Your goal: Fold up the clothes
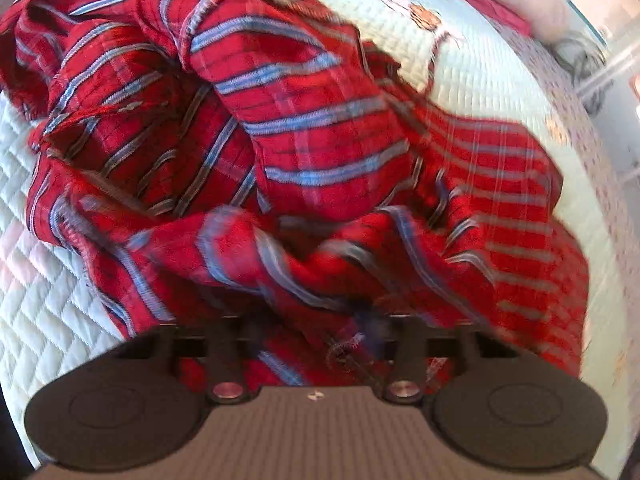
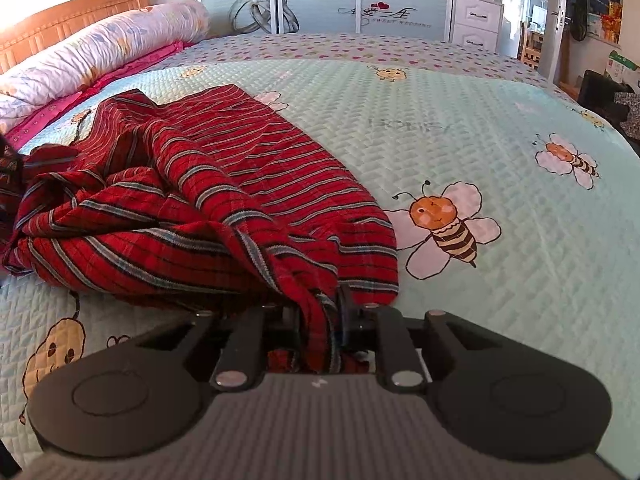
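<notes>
A red garment with blue and grey stripes (image 2: pixel 192 200) lies crumpled on the pale green quilted bedspread (image 2: pixel 500 140), left of centre in the right wrist view. My right gripper (image 2: pixel 320 312) is shut on a bunched edge of it at the near end; a fold hangs down between the fingers. In the blurred left wrist view the same garment (image 1: pixel 312 132) fills most of the picture. My left gripper (image 1: pixel 320 320) is pressed into the cloth, its fingertips buried under the fabric, and a gathered fold sits between the finger arms.
The bedspread (image 1: pixel 48 300) carries bee prints. A long floral bolster (image 2: pixel 104 48) and a pink sheet (image 2: pixel 48 116) lie along the orange headboard (image 2: pixel 68 20). Beyond the bed stand wardrobe doors (image 2: pixel 320 0), white drawers (image 2: pixel 476 20) and an open door (image 2: pixel 560 20).
</notes>
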A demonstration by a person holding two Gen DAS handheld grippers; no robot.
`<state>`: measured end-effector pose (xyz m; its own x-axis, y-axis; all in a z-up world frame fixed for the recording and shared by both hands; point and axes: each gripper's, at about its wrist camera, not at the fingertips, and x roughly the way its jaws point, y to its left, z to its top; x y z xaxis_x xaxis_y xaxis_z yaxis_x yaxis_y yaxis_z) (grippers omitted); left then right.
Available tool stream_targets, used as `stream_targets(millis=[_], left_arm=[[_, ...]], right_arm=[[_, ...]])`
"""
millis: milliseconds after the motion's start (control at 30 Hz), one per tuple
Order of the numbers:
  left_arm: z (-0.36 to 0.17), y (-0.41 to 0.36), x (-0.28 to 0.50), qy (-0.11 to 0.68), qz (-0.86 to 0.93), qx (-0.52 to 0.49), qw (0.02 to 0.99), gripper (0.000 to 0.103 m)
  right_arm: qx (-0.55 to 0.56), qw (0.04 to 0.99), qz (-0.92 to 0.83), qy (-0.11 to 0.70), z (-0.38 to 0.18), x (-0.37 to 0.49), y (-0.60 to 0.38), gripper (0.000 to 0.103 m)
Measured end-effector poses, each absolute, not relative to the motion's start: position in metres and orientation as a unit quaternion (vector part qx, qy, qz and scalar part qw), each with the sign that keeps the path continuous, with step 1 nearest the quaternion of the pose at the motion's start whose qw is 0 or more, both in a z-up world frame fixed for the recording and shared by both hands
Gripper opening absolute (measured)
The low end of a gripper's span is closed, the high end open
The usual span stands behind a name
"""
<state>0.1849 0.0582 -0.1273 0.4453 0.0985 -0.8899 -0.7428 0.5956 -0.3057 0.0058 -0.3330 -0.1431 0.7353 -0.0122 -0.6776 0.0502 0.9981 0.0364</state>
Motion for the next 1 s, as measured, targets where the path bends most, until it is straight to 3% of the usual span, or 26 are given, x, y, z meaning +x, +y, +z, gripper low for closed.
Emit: stream_targets(millis=[167, 467, 567, 633, 733, 833, 867, 933, 1000], left_arm=[[-0.120, 0.043, 0.151, 0.430, 0.217, -0.299, 0.824, 0.002], [-0.035, -0.029, 0.091, 0.336, 0.037, -0.139, 0.931, 0.002], [-0.011, -0.060, 0.075, 0.323, -0.038, -0.104, 0.940, 0.001], [-0.003, -0.076, 0.064, 0.329, -0.106, -0.102, 0.933, 0.000], [-0.007, -0.100, 0.049, 0.352, -0.150, -0.082, 0.920, 0.000], [-0.023, -0.100, 0.036, 0.373, -0.134, -0.085, 0.914, 0.000], [-0.029, -0.095, 0.032, 0.378, -0.111, -0.082, 0.915, 0.000], [-0.030, -0.078, 0.030, 0.377, -0.062, -0.065, 0.922, 0.003], [-0.030, -0.062, 0.029, 0.373, -0.015, -0.044, 0.927, 0.016]], right_arm=[[0.037, 0.936, -0.020, 0.351, -0.138, 0.000, -0.337, 0.020], [0.034, 0.953, -0.068, 0.293, -0.097, -0.036, -0.359, 0.020], [0.015, 0.951, -0.137, 0.277, -0.084, -0.048, -0.376, 0.003], [0.030, 0.947, -0.147, 0.286, -0.077, -0.054, -0.400, 0.004], [0.063, 0.951, -0.100, 0.287, -0.070, -0.066, -0.417, 0.013], [0.043, 0.959, -0.020, 0.281, -0.070, -0.069, -0.394, 0.046], [0.045, 0.958, 0.007, 0.284, -0.073, -0.064, -0.382, 0.062], [0.051, 0.955, 0.060, 0.288, -0.078, -0.054, -0.358, 0.068], [0.089, 0.944, 0.116, 0.297, -0.083, -0.039, -0.337, 0.068]])
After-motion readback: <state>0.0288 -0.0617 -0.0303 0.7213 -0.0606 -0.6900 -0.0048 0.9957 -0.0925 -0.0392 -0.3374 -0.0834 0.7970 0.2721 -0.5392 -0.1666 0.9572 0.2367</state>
